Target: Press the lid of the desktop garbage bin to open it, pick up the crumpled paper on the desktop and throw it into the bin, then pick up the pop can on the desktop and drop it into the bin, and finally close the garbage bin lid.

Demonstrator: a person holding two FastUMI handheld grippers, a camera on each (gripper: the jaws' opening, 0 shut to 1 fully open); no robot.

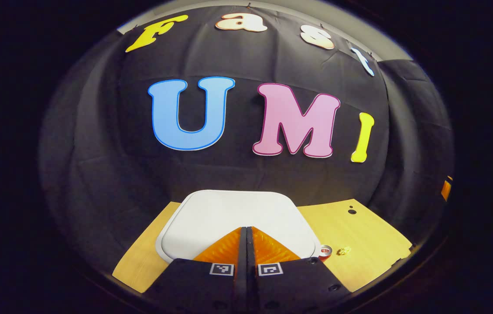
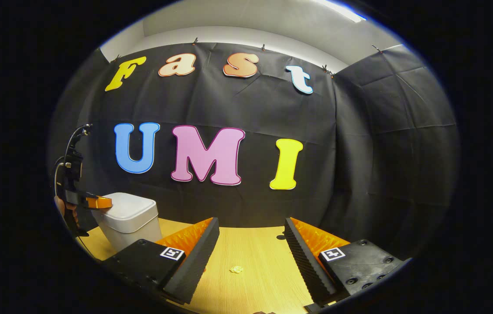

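The white garbage bin (image 1: 233,218) stands on the wooden desktop with its lid down. My left gripper (image 1: 246,231) is shut, its tips over the near part of the lid with nothing between them. Right of the bin, the pop can (image 1: 325,251) peeks out beside a small crumpled paper (image 1: 344,250). In the right gripper view, my right gripper (image 2: 251,244) is open above the desktop, and the crumpled paper (image 2: 236,269) lies between its fingers, farther ahead. The bin (image 2: 128,218) stands at the left there, with the left gripper (image 2: 98,203) and a hand over its lid.
The wooden desktop (image 2: 251,288) runs back to the black cloth wall. A small dark hole (image 1: 351,211) marks the desk near the back right. The desk's right edge (image 1: 403,257) is close behind the paper.
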